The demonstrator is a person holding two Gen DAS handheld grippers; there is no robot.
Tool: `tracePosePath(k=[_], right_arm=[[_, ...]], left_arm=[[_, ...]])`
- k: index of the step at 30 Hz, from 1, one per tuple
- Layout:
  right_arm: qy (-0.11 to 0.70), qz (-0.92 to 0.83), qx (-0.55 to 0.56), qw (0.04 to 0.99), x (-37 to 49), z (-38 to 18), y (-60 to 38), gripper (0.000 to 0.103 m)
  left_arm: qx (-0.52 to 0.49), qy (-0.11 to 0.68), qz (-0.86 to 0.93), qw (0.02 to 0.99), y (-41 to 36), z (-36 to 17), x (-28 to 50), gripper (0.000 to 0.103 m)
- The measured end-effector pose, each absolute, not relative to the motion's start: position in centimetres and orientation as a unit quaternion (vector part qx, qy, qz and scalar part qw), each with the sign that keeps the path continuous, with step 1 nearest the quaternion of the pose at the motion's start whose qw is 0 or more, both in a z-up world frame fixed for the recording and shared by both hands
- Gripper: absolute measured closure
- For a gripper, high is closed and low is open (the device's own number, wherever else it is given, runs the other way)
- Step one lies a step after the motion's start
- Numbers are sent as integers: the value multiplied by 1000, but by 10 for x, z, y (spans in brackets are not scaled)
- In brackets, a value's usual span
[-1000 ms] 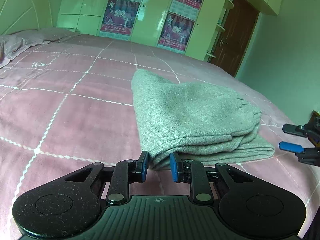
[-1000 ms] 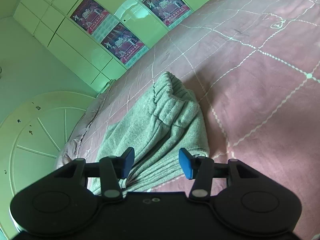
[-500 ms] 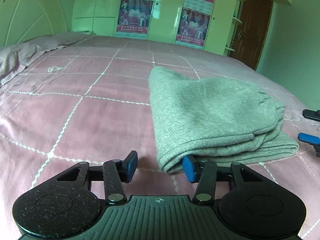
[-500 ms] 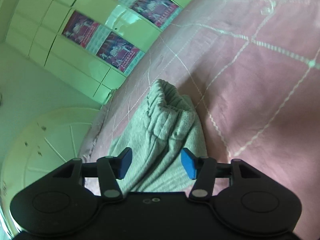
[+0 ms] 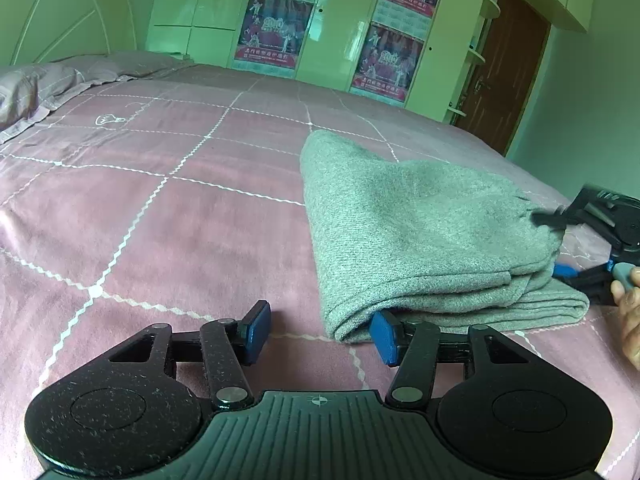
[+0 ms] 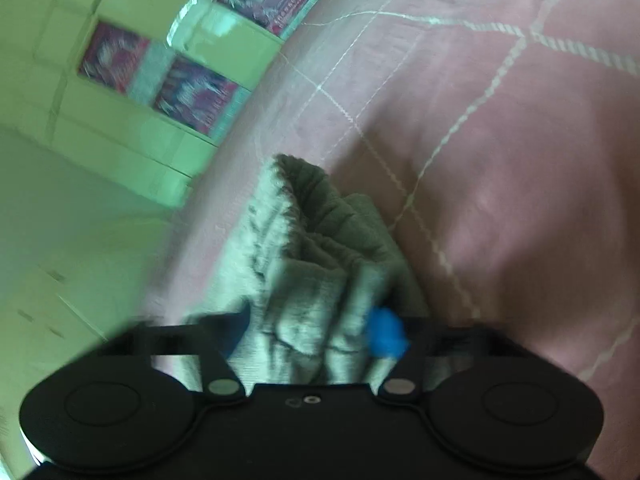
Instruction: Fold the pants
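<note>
Folded grey pants (image 5: pixel 424 240) lie on a pink bedspread (image 5: pixel 160 216) crossed by white zigzag lines, right of centre in the left wrist view, with green wardrobe doors (image 5: pixel 348 32) carrying posters at the far wall and a brown door (image 5: pixel 504 72) to the right. The left gripper (image 5: pixel 320 330) rests low at the near corner of the stack, its jaws opening; the right blue pad sits against the folded edge, the left pad stands clear over the bedspread. The right gripper (image 6: pixel 308 330) is at the waistband end, its jaws closing with bunched cloth between them; blur hides whether the pads already press on it. A hand (image 5: pixel 632 320) shows at the right edge.
</note>
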State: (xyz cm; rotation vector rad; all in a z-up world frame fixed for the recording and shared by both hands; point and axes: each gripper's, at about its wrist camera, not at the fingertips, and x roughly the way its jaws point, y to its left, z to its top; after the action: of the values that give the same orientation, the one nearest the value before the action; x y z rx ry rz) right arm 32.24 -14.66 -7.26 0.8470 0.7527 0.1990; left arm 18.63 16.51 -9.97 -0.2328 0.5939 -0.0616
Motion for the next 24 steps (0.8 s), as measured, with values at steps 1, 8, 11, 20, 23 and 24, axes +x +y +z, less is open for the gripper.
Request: tracePosePath(k=[1,8,11,20,23,24], right_arm=[[352,105,392,844,321,-65,-142,73],[273,235,378,853,299,25,-82,78],[224,271,382,855,288,66,-76,80],[353,66,512,780,269,-83,-177,81],[324,90,520,785,257,-93,-184,77],[325,91,519,786,257,-91,-183,74]], left_arm=[[-114,291,-29,949,164,-98,185,48],[-83,291,-26,953,147,-98,194,48],[-118,289,40,949,166,-99,196,47],[-153,269,30,950,179,-110,189,28],[-151,270,26,950,181,-111,190,28],[-152,270,26,950,182,-111,189,28]])
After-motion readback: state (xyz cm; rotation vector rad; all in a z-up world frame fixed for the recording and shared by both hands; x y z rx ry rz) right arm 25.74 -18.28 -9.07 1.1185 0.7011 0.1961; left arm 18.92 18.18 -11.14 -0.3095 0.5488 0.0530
